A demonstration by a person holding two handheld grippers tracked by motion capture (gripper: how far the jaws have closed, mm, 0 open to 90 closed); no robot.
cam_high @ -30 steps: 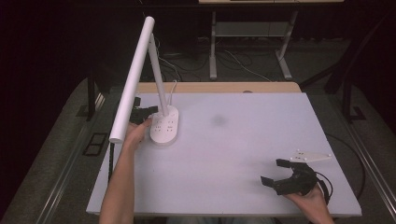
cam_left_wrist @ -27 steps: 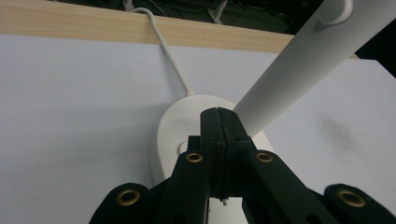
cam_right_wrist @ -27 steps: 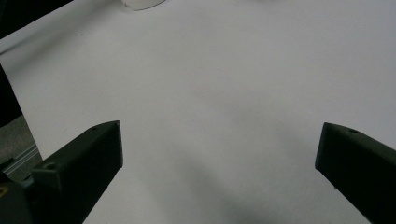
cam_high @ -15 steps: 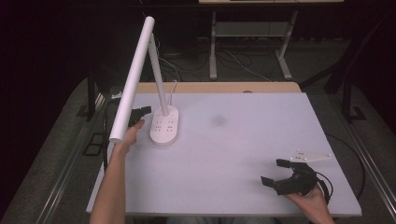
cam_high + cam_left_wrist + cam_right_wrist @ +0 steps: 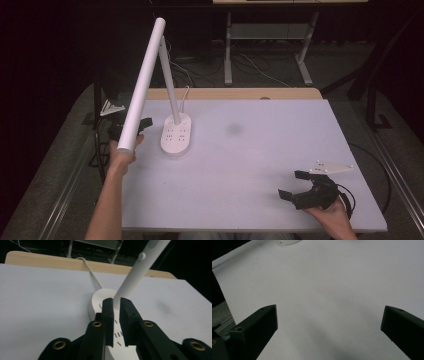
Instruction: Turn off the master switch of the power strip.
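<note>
Now L gripper (image 5: 116,305) ajar nr lamp base (image 5: 176,135), nothing gripped

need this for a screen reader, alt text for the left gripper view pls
The left gripper, its black jaws a narrow gap apart with nothing between them, points at a white desk lamp whose oval base sits on a white table.

The high view looks forward and down from above the person's side, taking in the whole worktop (image 5: 260,150). The left gripper view sits low behind its jaws, facing the far edge, close to the lamp base (image 5: 105,296) just beyond their tips. The right gripper view looks steeply down, near the bare sheet between its jaws. All three share the worktop; the first two share the lamp base.
</note>
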